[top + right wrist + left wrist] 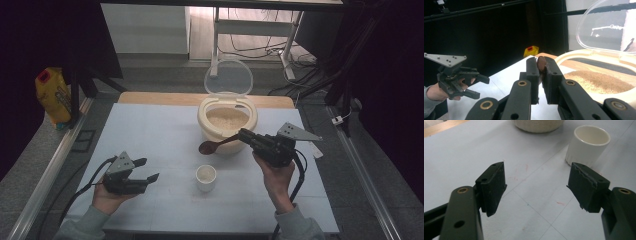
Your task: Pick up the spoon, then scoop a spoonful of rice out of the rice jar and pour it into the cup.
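Note:
A cream rice container [209, 131] with its clear lid [228, 77] tipped up stands at the back middle of the white table; rice [596, 81] fills it. My right gripper [243, 135] is shut on the handle of a brown spoon [212, 146], whose bowl hangs in front of the container, above and behind a small white cup [205, 178]. The spoon handle [541, 63] shows pinched between the jaws of my right gripper [541, 68]. My left gripper [150, 169] rests open and empty left of the cup [587, 145]; its jaws stand wide apart above the table.
A yellow bottle [52, 95] stands off the table at the far left. A wooden strip [160, 98] runs along the table's back edge. Metal rails [50, 165] flank the table. The container's base [537, 125] lies beyond my left gripper [536, 188].

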